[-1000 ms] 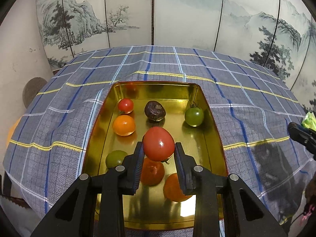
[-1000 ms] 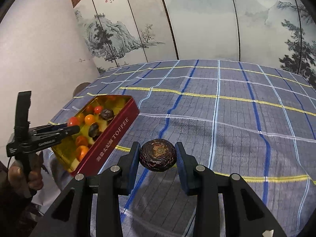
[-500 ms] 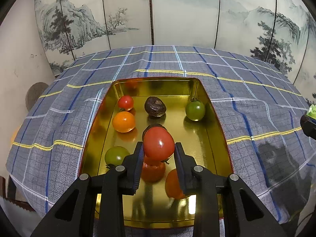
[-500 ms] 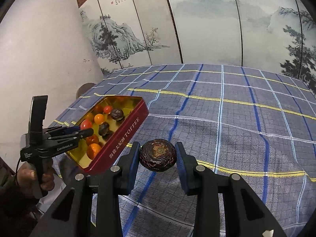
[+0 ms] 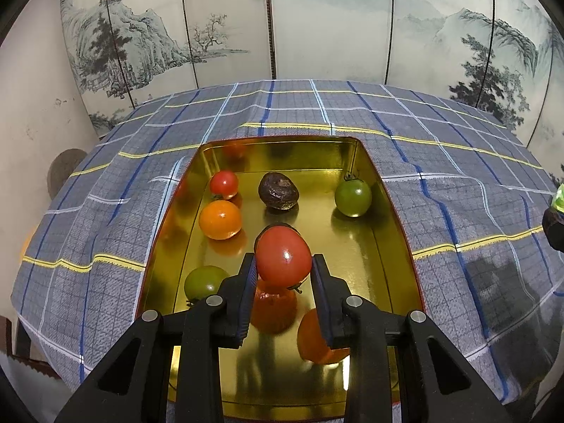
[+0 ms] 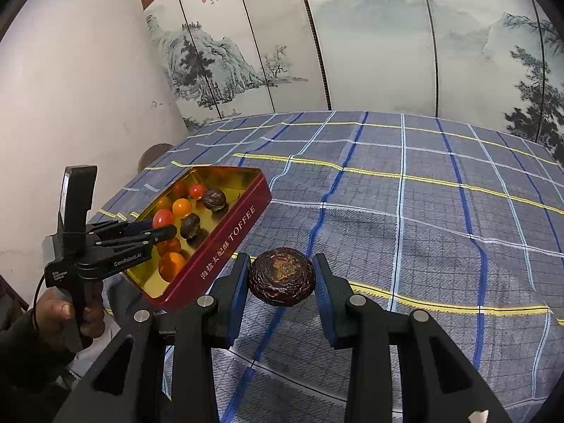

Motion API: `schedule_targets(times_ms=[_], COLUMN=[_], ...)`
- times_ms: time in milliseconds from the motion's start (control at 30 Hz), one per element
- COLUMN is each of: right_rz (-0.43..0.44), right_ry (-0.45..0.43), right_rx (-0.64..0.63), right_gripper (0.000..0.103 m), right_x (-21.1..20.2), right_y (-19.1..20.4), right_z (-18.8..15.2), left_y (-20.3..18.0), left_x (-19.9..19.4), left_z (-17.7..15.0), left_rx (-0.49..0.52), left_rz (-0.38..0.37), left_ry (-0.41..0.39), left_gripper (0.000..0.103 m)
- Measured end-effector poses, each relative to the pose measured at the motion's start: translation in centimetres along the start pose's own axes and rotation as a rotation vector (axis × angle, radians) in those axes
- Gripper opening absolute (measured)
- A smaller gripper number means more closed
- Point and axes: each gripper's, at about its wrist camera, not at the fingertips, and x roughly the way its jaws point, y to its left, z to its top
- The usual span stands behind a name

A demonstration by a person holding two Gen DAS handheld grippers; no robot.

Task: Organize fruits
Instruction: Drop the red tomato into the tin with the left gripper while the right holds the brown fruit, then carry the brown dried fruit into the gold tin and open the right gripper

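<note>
Plaid-clothed desk point(image 6: 405, 190) before painted screen | left claw point(image 5: 283, 268) grips red tomato point(image 5: 283, 261) above toffee tin point(image 5: 384, 190), poised for placing | right claw point(image 6: 282, 278) clamps dark wrinkled fruit point(image 6: 282, 276) beside tin, waiting its turn.

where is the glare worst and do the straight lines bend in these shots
Left wrist view: bright glare on the gold floor of the tin near the bottom edge, mirror reflections under the fruit, a highlight on the red tomato. Right wrist view: plaid tablecloth lines and screen panels bow from fisheye; corners go dark.
</note>
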Motion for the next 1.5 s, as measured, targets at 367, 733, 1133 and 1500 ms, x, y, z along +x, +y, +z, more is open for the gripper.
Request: schedule_targets(times_ms=[367, 733, 1133, 1500], right_rz=[0.002, 0.004, 0.009, 0.031], right_ry=[0.006, 0.009, 0.014, 0.006], right_rx=[-0.004, -0.010, -0.017, -0.066], right_gripper=[0.033, 0.033, 0.033, 0.033], right_x=[0.2, 0.4, 0.6, 0.7], right_y=[0.3, 0.5, 0.9, 2.4], right_z=[0.0, 0.0, 0.2, 1.2], left_y=[-0.3, -0.7, -0.6, 0.7], left_x=[1.1, 1.5, 0.6, -1.4], left_z=[1.0, 1.7, 2.7, 2.8], left_rx=[0.011, 0.019, 0.034, 0.016], left_rz=[0.009, 0.004, 0.050, 0.098], left_ry=[-0.003, -0.001, -0.056, -0.117], left_gripper=[0.032, 0.032, 0.051, 0.063])
